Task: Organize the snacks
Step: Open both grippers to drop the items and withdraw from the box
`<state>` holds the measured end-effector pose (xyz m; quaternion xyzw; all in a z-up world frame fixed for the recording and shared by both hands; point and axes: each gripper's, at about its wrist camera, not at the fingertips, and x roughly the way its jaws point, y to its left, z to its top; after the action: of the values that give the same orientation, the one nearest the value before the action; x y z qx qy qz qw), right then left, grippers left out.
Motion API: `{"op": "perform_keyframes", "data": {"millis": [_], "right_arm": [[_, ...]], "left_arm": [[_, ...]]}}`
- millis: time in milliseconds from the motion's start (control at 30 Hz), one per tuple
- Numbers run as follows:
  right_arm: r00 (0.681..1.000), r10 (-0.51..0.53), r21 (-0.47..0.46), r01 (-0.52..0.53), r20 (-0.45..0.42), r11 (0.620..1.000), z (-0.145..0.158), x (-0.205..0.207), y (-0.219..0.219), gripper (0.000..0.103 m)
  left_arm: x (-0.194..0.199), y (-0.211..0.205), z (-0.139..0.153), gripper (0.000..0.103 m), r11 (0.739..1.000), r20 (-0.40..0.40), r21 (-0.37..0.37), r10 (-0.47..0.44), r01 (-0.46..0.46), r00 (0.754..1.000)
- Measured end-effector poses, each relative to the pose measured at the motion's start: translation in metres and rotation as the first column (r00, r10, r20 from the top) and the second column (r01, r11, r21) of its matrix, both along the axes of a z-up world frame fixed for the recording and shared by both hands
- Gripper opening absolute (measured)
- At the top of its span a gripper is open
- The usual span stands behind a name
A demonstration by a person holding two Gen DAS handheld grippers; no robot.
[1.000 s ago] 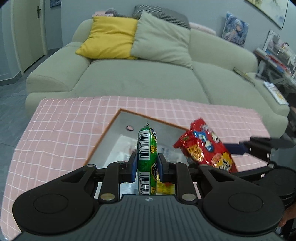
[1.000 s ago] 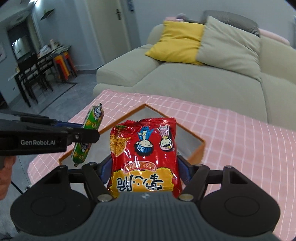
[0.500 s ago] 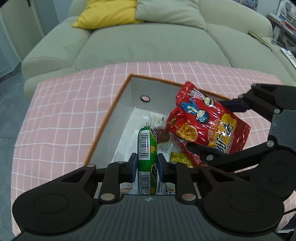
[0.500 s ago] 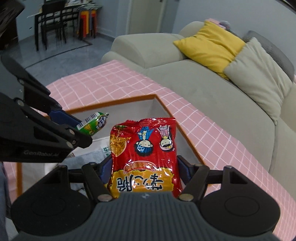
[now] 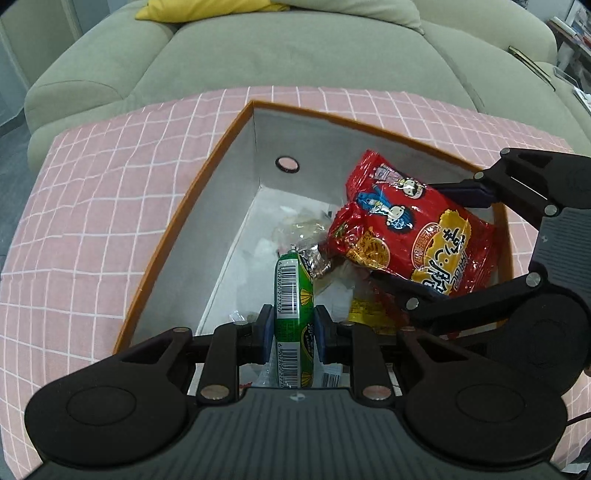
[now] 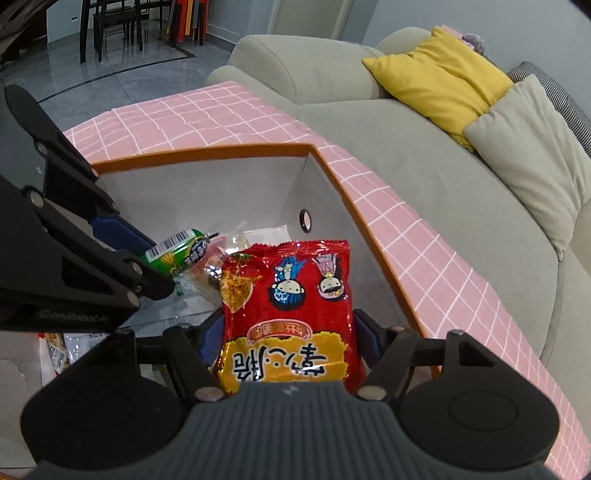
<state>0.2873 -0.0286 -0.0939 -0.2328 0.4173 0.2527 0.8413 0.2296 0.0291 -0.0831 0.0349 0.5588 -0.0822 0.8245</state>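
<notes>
My left gripper (image 5: 293, 328) is shut on a green sausage stick (image 5: 293, 295) with a barcode and holds it over the open box (image 5: 236, 122), which has an orange rim and white walls. My right gripper (image 6: 286, 334) is shut on a red snack bag (image 6: 291, 295) with cartoon faces and holds it inside the box opening. The red bag (image 5: 410, 236) and right gripper (image 5: 461, 240) show at the right in the left wrist view. The sausage (image 6: 177, 253) and left gripper (image 6: 155, 266) show at the left in the right wrist view. Several wrapped snacks (image 5: 299, 236) lie on the box floor.
The box stands on a pink checked tablecloth (image 5: 92, 206). A grey-green sofa (image 5: 295, 48) runs behind the table, with a yellow cushion (image 6: 439, 77) and a beige cushion (image 6: 528, 144). Dark chairs (image 6: 110, 26) stand far back on the tiled floor.
Both grippers have come down and tilted toward the box. The sausage and the red bag now hang low inside the box opening, close above the snacks there.
</notes>
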Motion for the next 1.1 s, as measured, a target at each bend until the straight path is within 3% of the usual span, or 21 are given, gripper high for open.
{"op": "perform_keyframes", "data": {"millis": [167,300,433,700,867,1100], "right_arm": [[1.0,-0.004,-0.008,0.004,-0.018,1.0,-0.009,0.001,0.0,0.069],[1.0,-0.018,-0.022,0.018,-0.01,1.0,-0.006,-0.001,-0.001,0.079],[0.999,-0.028,-0.022,0.028,-0.017,0.999,0.002,-0.002,-0.004,0.087],[0.995,-0.1,0.006,0.101,-0.013,0.995,0.035,-0.017,-0.019,0.094],[0.972,-0.233,0.101,0.234,-0.027,0.967,0.061,-0.036,-0.038,0.094],[0.921,-0.391,0.245,0.379,-0.001,0.892,0.094,-0.089,-0.059,0.098]], "left_arm": [[0.002,0.001,-0.006,0.025,1.0,-0.01,-0.002,0.005,-0.005,1.0],[0.001,0.001,-0.004,0.027,1.0,-0.005,0.009,-0.005,0.005,1.0],[-0.003,0.001,0.005,0.045,1.0,0.025,0.0,0.001,-0.001,1.0],[-0.024,0.004,0.047,0.061,0.999,0.14,-0.036,0.012,-0.007,0.99],[-0.043,0.006,0.081,0.064,0.998,0.254,-0.05,0.06,-0.049,0.965],[-0.083,0.0,0.124,0.069,0.997,0.424,-0.041,0.083,-0.072,0.902]]}}
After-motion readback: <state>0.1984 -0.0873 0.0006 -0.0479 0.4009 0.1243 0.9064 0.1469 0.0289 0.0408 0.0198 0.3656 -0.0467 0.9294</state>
